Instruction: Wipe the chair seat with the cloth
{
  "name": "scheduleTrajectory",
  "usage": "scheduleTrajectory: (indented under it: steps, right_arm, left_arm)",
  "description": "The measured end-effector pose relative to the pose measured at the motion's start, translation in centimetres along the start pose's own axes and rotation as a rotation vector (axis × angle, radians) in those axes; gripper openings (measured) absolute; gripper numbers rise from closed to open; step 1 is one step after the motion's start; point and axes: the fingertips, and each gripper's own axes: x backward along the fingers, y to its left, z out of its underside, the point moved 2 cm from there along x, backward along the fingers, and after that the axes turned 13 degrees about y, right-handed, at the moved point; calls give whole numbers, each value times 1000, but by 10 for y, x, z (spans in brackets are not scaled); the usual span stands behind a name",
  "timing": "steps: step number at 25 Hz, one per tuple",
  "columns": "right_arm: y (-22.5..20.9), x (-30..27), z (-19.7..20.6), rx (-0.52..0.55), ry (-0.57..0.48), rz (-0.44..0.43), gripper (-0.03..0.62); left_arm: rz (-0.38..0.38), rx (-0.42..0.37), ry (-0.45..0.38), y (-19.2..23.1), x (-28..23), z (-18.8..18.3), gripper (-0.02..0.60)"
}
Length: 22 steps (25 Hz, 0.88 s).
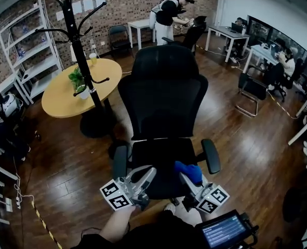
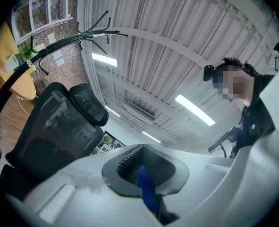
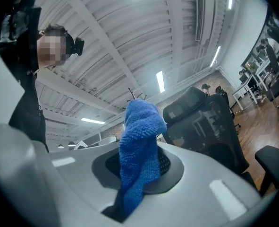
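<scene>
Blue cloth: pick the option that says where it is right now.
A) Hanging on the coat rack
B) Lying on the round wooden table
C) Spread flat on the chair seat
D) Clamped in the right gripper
D: the blue cloth stands bunched between the jaws of the right gripper, at the front of the chair seat rather than spread on it.

We get bright, even light from ceiling strip lights (image 3: 160, 81), with soft sheen on the wooden floor (image 1: 247, 154). Our views bend at the edges; gripper-view corners go black.
</scene>
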Motion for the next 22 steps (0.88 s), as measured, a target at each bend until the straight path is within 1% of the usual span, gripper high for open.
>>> scheduleTrajectory:
  steps: [3,7,11,16,22]
  right_arm:
    - [44,12,15,9,2,30,44]
    - [96,22,34,15,35,27,44]
    - [127,34,42,16,29,15,44]
    - [138,50,43,27,-1,3,44]
    - [127,84,37,14,-31,17,43]
  left_arm:
    - [11,-15,11,-29,37,11,-8]
    - [-6,10,-9,-57,79,23,-8]
    - [-21,34,-36,-82,103,33,-8]
    - [-28,32,-42,-99,105,44,-8]
    - [-1,45,-43,-114,77,50,-8]
